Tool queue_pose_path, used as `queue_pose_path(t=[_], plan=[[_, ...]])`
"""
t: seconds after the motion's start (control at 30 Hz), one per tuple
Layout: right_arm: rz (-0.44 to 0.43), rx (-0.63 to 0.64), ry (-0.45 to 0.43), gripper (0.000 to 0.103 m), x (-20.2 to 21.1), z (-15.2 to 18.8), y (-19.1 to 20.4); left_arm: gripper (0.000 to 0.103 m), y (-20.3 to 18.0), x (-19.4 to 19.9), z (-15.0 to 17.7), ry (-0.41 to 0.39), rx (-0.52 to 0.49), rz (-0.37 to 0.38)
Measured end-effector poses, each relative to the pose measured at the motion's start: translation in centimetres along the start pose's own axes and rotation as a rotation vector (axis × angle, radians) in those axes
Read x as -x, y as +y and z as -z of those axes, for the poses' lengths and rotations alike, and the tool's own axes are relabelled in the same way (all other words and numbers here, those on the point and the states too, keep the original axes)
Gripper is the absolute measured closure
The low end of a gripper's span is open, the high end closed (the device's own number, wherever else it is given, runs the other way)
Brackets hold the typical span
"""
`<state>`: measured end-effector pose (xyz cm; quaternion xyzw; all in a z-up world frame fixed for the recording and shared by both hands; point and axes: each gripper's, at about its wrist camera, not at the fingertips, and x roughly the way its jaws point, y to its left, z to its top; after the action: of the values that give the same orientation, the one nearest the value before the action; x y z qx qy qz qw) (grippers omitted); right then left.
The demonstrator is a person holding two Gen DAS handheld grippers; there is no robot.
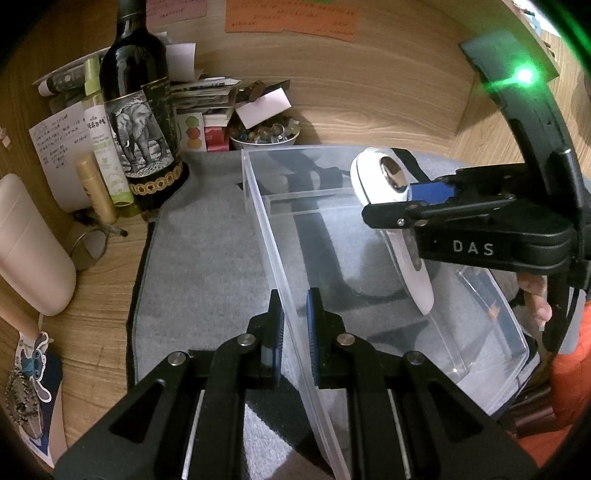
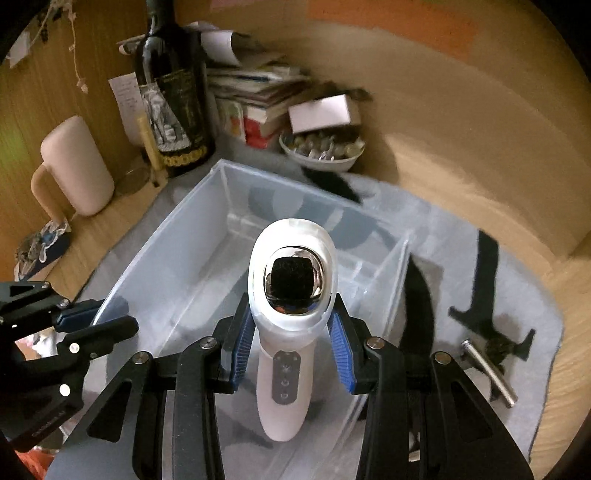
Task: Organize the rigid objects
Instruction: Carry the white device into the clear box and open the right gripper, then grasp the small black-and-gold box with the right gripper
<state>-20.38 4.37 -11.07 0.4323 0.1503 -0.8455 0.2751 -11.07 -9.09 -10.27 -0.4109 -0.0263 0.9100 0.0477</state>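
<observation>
Left wrist view close over the clear bin's long wall, facing 12 o'clock toward the wine bottle, right wrist view above the bin interior, both sharing bin, bottle and bowl of stones.

Legible text: "DAS", white capitals on the black body of the right gripper, seen from the left wrist view.

Partly legible: wine bottle label carries an elephant picture, its lettering too small to read. Slim green-capped bottle bears vertical characters, unreadable. Handwritten paper note, orange wall sheet: writing present, illegible. White handheld device shows small button symbols on a grey strip, no readable words.
</observation>
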Motion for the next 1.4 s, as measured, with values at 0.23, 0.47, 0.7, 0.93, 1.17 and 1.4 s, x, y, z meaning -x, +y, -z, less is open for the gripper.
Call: queue_pose_path(t=[0.23, 0.47, 0.7, 0.93, 1.17, 1.4], plan=[[0.024, 0.02, 0.016, 0.067, -0.5, 0.0, 0.6, 0.091, 0.1, 0.0, -0.1, 0.001, -0.002, 0.001], [0.067, 0.023, -0.075, 0.048, 1.1, -0.5, 0.6, 0.091, 0.0, -0.1, -0.2, -0.001, -0.003, -0.002], [0.142, 0.003, -0.181, 0.033, 4.9, 0.0, -0.2, 0.091, 0.1, -0.1, -0.3, 0.002, -0.002, -0.004], [0.247, -0.058, -0.24, 0.032, 9.0, 2.0, -2.4, 0.091, 0.1, -0.1, -0.2, 0.003, -0.003, -0.006], [0.303, -0.139, -0.201, 0.032, 9.6, 5.4, -4.7, 0.091, 0.1, 0.0, -0.2, 0.006, -0.008, -0.011], [0.289, -0.22, -0.119, 0.032, 7.7, 9.3, -5.9, 0.091, -0.1, 0.0, -0.2, 0.01, -0.013, -0.025]])
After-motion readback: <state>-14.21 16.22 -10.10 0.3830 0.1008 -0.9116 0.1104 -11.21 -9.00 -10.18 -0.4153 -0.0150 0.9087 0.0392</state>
